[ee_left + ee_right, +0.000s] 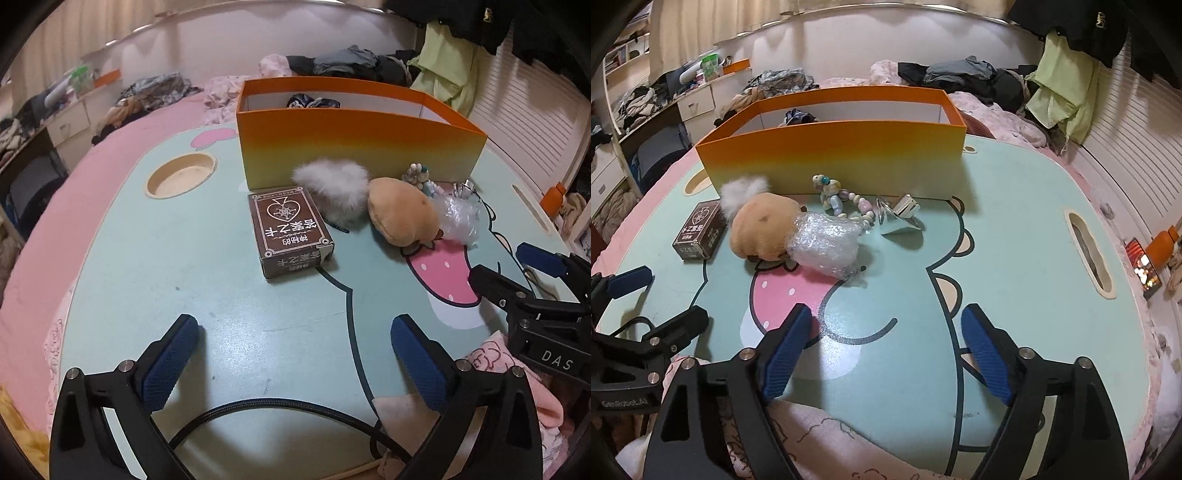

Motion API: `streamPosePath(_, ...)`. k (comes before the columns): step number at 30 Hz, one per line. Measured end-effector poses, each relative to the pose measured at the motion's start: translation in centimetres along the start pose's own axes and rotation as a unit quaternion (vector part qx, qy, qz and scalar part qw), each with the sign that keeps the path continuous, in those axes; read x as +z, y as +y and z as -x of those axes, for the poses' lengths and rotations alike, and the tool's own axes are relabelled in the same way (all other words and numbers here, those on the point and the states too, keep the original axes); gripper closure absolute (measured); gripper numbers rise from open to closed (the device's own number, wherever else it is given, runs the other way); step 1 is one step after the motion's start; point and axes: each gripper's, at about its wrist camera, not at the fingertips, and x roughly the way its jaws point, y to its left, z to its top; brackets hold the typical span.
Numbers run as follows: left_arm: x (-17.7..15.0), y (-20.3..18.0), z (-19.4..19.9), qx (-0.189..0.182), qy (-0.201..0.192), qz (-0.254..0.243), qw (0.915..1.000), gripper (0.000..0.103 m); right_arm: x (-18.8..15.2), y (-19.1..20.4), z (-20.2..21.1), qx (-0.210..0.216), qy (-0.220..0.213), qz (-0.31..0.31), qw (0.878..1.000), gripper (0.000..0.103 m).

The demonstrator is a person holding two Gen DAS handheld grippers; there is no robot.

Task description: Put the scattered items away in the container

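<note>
The orange container [354,144] is seen standing across the upper centre of both views, at the far side of the mint-green surface [184,295], with one dark bundle [312,101] already inside. The scattered items are clustered just in front of its wall, presumably within easy reach: a brown card box [290,230], a white fluffy piece [332,184], a tan plush [762,230], crinkled plastic wrap [823,245], a bead string [842,201] and a small silver object [899,218]. The left gripper [293,349] and right gripper [886,349] are held low in frame, jaws released and grasping nothing, apparently poised before a first pick.
</note>
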Motion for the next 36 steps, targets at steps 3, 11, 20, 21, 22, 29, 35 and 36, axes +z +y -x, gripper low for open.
streamPosePath(3,-0.1,0.1,0.0,0.000,-0.001,0.001,1.0000,0.000,0.0,0.0,0.0,0.000,0.000,0.000,1.000,0.018)
streamPosePath(11,-0.5,2.8,2.3,-0.027,-0.057,0.071,0.9955,0.000,0.0,0.1,0.0,0.002,0.000,0.000,1.000,0.017)
streamPosePath(20,0.8,2.4,2.1,-0.040,-0.054,0.053,0.9963,0.000,0.0,0.1,0.0,0.002,0.000,0.000,1.000,0.017)
streamPosePath(21,1.0,2.3,2.1,-0.041,-0.054,0.052,0.9963,0.000,0.0,0.1,0.0,0.002,0.000,0.000,1.000,0.017)
streamPosePath(22,1.2,2.3,2.0,-0.040,-0.054,0.050,0.9964,0.001,0.0,0.1,0.0,0.002,-0.001,0.000,1.000,0.017)
streamPosePath(29,4.3,1.6,-0.2,-0.017,-0.043,0.031,0.9985,0.006,0.0,0.1,0.0,0.002,-0.001,0.000,1.000,0.017)
streamPosePath(35,4.7,1.2,-1.8,-0.023,-0.025,0.029,0.9990,0.035,0.0,0.0,0.0,0.002,-0.001,-0.001,1.000,0.017)
streamPosePath(36,4.5,1.2,-1.9,-0.025,-0.025,0.028,0.9990,0.042,0.0,0.0,0.0,0.002,-0.001,0.000,1.000,0.017)
